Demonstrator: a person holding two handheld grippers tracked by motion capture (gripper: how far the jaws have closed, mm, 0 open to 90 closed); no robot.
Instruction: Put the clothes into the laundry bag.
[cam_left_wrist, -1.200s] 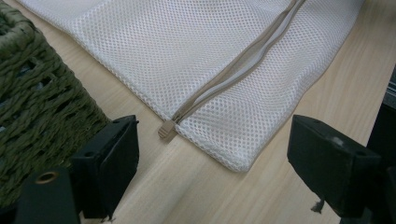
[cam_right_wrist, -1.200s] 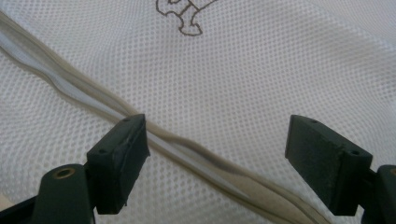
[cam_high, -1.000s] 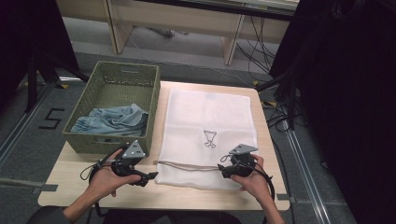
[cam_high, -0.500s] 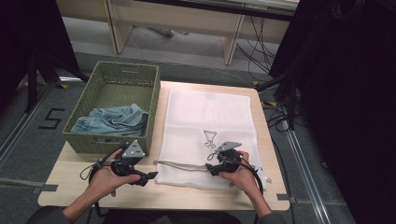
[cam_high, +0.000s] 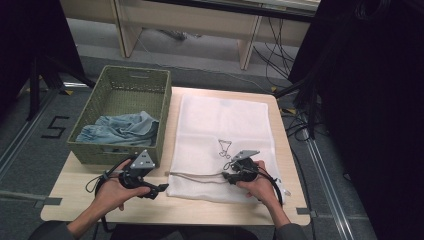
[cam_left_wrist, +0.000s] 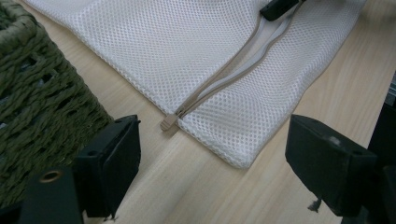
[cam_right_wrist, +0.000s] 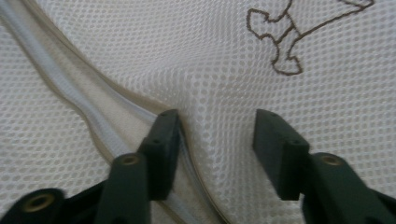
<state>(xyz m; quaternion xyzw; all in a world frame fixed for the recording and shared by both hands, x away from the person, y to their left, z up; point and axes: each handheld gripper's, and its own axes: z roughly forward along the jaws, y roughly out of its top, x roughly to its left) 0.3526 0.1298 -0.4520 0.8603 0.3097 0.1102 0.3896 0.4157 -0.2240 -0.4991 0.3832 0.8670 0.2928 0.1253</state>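
A white mesh laundry bag (cam_high: 225, 120) lies flat on the wooden table, its beige zipper (cam_high: 197, 175) running along the near edge. The zipper pull (cam_left_wrist: 168, 122) sits at the bag's near left corner. My left gripper (cam_high: 156, 191) rests just left of that corner, open, the pull lying ahead between its jaws (cam_left_wrist: 212, 158), untouched. My right gripper (cam_high: 226, 176) presses down on the mesh beside the zipper. Its jaws have just been closing and stand half apart (cam_right_wrist: 215, 140), with a ridge of mesh bunching between them.
A green woven basket (cam_high: 120, 80) stands left of the bag and holds crumpled blue denim (cam_high: 120, 129). Its wall (cam_left_wrist: 42, 93) is close beside my left gripper. A brown stitched figure (cam_high: 226, 148) marks the bag. Cables trail on the floor at the right.
My right gripper has slid left along the bag's near edge and down onto the mesh by the zipper, and its jaws have narrowed. The left gripper has stayed put.
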